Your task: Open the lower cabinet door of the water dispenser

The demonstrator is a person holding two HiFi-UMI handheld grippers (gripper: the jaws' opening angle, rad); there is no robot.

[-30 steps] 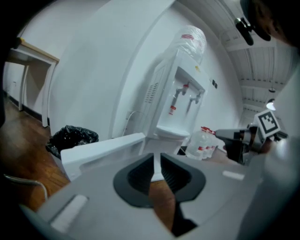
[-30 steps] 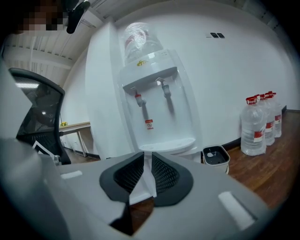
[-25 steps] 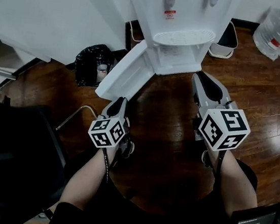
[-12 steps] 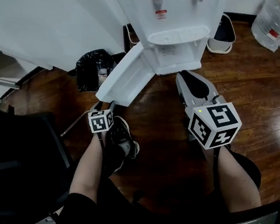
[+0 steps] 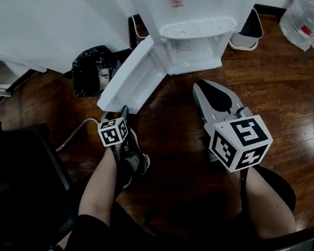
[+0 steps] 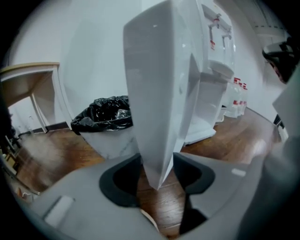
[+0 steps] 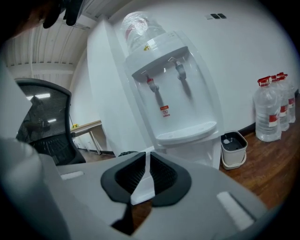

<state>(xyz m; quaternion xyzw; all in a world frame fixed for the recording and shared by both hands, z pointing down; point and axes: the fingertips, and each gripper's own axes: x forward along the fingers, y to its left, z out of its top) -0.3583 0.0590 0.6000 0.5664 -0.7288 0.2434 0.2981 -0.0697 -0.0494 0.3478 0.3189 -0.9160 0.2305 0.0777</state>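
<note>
Several water jugs (image 5: 312, 23), black-bagged bin (image 5: 91, 71) beside dispenser (image 5: 193, 30)

- The left gripper (image 5: 123, 113) has a pale grey shell, and its white cube (image 5: 113, 132) carries black square markers.
- The right gripper (image 5: 203, 91) is also pale grey, with a black teardrop-shaped inset on its upper face and a marker cube (image 5: 239, 143) of its own.
- Its black pads (image 7: 133, 173) are finely ribbed.
- A thin black cable (image 5: 244, 188) trails from the right cube.
- The person wears a black short sleeve (image 5: 83, 230) and a dark shoe (image 5: 135, 160) with a light sole.
</note>
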